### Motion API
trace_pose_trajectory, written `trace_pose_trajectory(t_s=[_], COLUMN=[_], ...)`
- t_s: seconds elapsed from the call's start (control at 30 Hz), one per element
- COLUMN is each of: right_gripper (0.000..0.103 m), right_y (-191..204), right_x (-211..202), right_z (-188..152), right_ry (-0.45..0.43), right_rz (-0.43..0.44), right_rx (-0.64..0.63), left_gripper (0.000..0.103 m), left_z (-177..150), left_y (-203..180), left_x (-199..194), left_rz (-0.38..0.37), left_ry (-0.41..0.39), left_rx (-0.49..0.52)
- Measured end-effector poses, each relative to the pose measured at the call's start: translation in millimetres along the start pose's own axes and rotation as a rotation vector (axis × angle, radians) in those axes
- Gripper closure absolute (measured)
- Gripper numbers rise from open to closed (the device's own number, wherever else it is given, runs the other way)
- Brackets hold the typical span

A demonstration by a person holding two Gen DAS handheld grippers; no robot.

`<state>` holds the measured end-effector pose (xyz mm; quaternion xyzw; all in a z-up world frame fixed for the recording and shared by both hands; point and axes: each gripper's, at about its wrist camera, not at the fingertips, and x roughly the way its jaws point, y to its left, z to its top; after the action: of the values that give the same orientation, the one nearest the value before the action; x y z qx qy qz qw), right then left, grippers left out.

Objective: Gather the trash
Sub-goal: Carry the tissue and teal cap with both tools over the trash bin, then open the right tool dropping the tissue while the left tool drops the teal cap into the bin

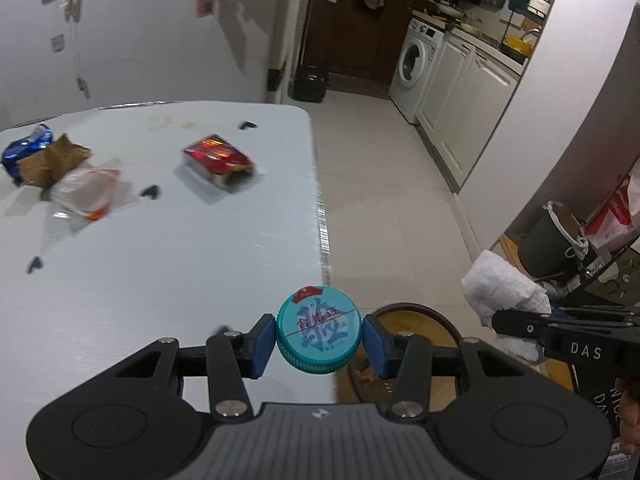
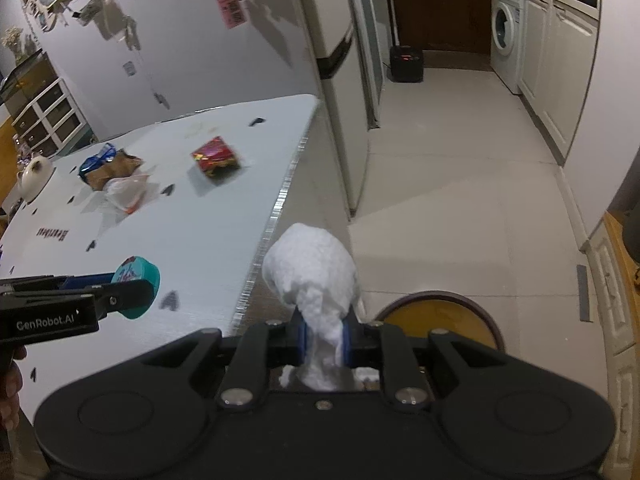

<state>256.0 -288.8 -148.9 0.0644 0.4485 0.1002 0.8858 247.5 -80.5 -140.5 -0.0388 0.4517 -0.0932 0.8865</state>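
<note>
**Both grippers loaded at the bench edge**

The white bench (image 1: pixel 168 280) fills the left of both views, its right edge running down toward the cameras, with pale floor tiles beyond. Below that edge, on the floor, stands a round bin (image 2: pixel 440 316) with a dark rim and a yellow inside.

On the far part of the bench lie a red wrapper (image 1: pixel 218 160), and well to its left a heap made of a clear plastic bag (image 1: pixel 86 192), brown crumpled paper (image 1: pixel 52 162) and a blue packet (image 1: pixel 26 148), all touching.

The right gripper (image 2: pixel 323 338) has its fingers pinching the lower end of a white crumpled tissue (image 2: pixel 312 272), which bulges upward above them, near the bin.

The left gripper (image 1: pixel 319 338) holds a teal bottle cap (image 1: pixel 319 328) between its blue pads, printed top facing the camera, over the bench's right edge.
</note>
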Motion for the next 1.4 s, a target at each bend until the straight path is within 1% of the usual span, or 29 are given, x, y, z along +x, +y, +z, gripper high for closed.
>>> trace_pose_trajectory(t_s=[0.17,0.33,0.5,0.63,0.77,0.83,1.0,1.13,1.3,1.33,1.37,1.4], right_gripper=[0.085,0.086,0.085,0.085,0.085,0.085,0.085,0.084,0.082,0.081,0.077,0.077], right_y=[-41.6,-84.0,-123.3,-148.8,-171.0,-181.8,-197.6,-208.9,-218.6,-220.6,-223.1,-225.6], right_x=[0.8,4.3,14.4,28.3,50.6,66.0,107.2,145.2,186.9,193.5,200.7,206.5], right_z=[-2.8,-10.7,-23.8,-35.7,-49.2,-56.2,-68.9,-75.5,-74.1,-73.8,-74.1,-74.4], right_ry=[0.015,0.031,0.065,0.103,0.132,0.16,0.214,0.249,0.294,0.301,0.307,0.312], right_rz=[-0.017,-0.048,-0.087,-0.113,-0.116,-0.119,-0.115,-0.087,-0.085,-0.082,-0.083,-0.083], right_rx=[0.026,0.076,0.156,0.218,0.305,0.356,0.419,0.462,0.449,0.452,0.461,0.471], left_gripper=[0.055,0.055,0.055,0.055,0.055,0.055,0.055,0.054,0.054,0.054,0.054,0.054], left_z=[-1.6,-1.5,-0.1,-1.5,-4.7,-8.8,-18.1,-22.7,-21.3,-20.7,-20.1,-19.4], left_y=[-34.7,-64.8,-92.3,-110.5,-125.7,-131.4,-137.8,-139.3,-134.7,-133.0,-132.6,-131.3], left_x=[22.2,53.3,94.2,138.0,186.9,210.5,265.3,296.9,324.9,328.7,330.5,333.1], left_rz=[-0.022,-0.056,-0.097,-0.118,-0.121,-0.118,-0.112,-0.108,-0.098,-0.097,-0.098,-0.1], left_ry=[0.035,0.089,0.16,0.229,0.31,0.349,0.427,0.458,0.467,0.466,0.465,0.465], left_rx=[0.012,0.045,0.097,0.155,0.217,0.247,0.277,0.268,0.244,0.24,0.236,0.233])
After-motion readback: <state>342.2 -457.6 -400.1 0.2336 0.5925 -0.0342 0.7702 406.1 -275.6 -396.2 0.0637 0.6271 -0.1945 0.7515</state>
